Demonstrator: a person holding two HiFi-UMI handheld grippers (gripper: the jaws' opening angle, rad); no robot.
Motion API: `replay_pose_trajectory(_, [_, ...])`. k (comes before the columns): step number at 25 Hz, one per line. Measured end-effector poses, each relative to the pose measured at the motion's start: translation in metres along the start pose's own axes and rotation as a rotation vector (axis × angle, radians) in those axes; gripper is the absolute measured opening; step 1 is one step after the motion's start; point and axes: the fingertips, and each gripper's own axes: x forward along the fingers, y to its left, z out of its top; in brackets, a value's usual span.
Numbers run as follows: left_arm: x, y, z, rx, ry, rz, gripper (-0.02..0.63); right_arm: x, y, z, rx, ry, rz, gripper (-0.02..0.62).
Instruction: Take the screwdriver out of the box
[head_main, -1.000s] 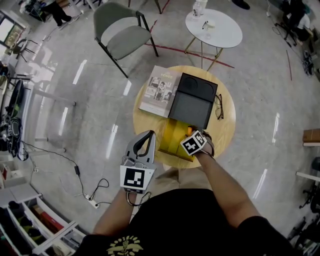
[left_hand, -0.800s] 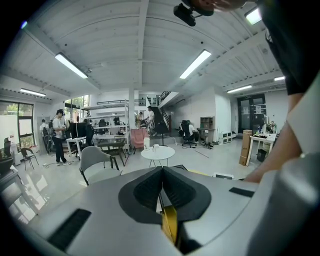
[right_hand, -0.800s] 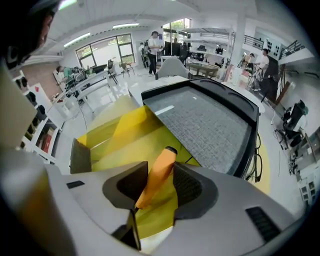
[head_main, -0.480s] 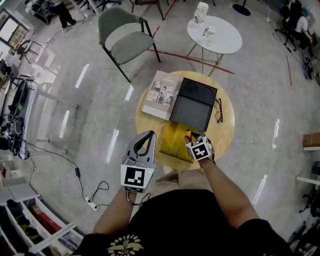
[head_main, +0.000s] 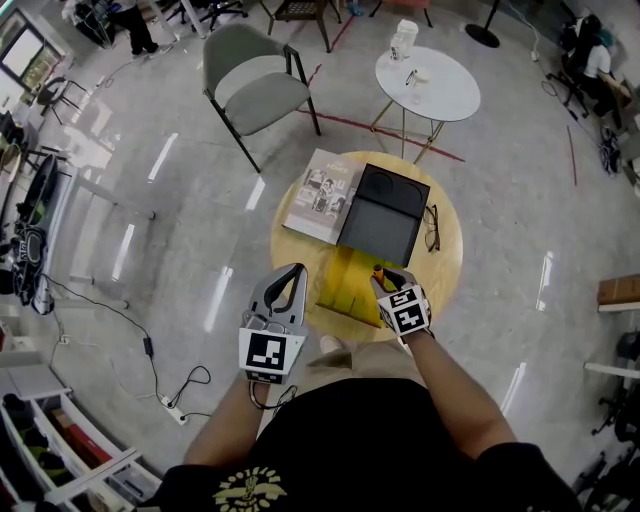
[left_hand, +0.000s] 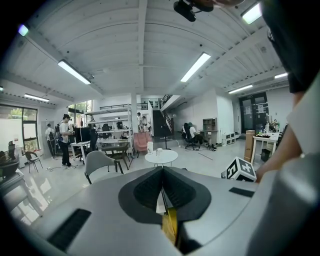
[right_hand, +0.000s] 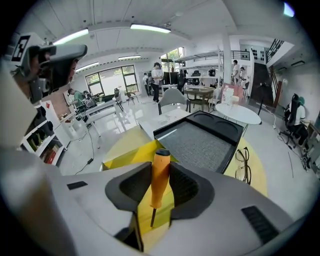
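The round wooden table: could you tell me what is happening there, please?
A person works with a gripper in each hand. The right gripper, whose jaws have just been closing, grips the orange-handled screwdriver upright over the yellow box on the table. The left gripper is shut and empty, near the table's edge.

Grey floor (head_main: 150, 200), 1 chair (head_main: 250, 80) — white rd table (head_main: 432, 85)

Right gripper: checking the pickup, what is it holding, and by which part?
The right gripper, its jaws just closing, holds the screwdriver by its orange handle.
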Motion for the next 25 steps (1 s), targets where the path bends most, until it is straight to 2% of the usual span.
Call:
replay_pose_trajectory(11, [-0.01, -0.005, 0.01, 0.022, -0.012, 0.003, 0.017, -0.044, 0.004, 0.023, -0.024, -0.084, 0.005, 0.124])
replay_pose_trajectory(18, [-0.015, -0.003, 0.022, 0.026, -0.041, 0.01, 0.017, -0.078, 0.014, 0.06, -0.061, -0.165, 0.022, 0.124])
replay_pose_trajectory(25, [-0.019, 0.002, 0.025, 0.029, -0.017, 0.01, 0.017, -0.109, 0.028, 0.093, -0.08, -0.223, 0.055, 0.124])
